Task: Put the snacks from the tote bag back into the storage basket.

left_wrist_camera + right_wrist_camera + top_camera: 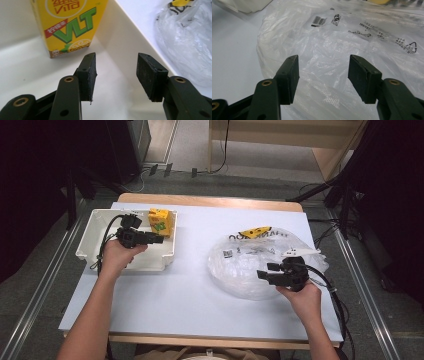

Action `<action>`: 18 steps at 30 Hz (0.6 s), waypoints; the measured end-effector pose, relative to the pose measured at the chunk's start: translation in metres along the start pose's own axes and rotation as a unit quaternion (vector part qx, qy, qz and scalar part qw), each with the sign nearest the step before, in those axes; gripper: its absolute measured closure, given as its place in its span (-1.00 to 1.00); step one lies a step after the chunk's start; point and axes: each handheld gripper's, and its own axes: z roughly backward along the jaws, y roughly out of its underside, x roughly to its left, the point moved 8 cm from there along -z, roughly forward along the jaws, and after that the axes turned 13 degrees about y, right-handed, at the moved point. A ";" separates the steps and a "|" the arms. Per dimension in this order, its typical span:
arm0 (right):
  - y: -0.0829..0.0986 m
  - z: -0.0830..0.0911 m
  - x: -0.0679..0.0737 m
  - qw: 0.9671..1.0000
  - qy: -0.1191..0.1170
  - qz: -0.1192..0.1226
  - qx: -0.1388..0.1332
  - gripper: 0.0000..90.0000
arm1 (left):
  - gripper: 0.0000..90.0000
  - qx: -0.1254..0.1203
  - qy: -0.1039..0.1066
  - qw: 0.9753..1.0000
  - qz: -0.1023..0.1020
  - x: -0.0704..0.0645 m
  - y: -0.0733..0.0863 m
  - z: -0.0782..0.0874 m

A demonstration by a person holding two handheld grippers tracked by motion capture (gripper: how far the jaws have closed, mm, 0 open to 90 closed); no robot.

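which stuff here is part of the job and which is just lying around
In the job:
- yellow drink carton, standing in the white bin
- clear plastic bag
- left gripper, open, inside the bin near the carton
- right gripper, open, over the bag

Just lying about:
- cables on the floor
- wooden furniture behind the table

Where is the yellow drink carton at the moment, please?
In the high view, the yellow drink carton stands upright in the white tray's far right corner, just beyond the open left gripper.
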 end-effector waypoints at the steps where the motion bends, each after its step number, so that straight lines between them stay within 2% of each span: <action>1: 0.000 -0.001 0.000 1.000 0.001 -0.001 0.001 -0.03 | 0.12 0.001 0.001 1.000 -0.001 -0.001 0.000 0.001; 9: -0.001 -0.006 0.002 1.000 -0.005 0.009 0.007 -0.04 | 0.11 -0.004 0.005 1.000 -0.016 -0.022 -0.007 0.006; 15: -0.003 -0.007 0.004 1.000 -0.010 0.011 0.011 -0.03 | 0.10 -0.001 0.014 0.999 -0.031 -0.038 -0.010 0.003; 18: -0.002 -0.008 0.005 1.000 -0.012 0.012 0.014 -0.03 | 0.08 0.003 0.022 0.999 -0.029 -0.046 -0.011 0.002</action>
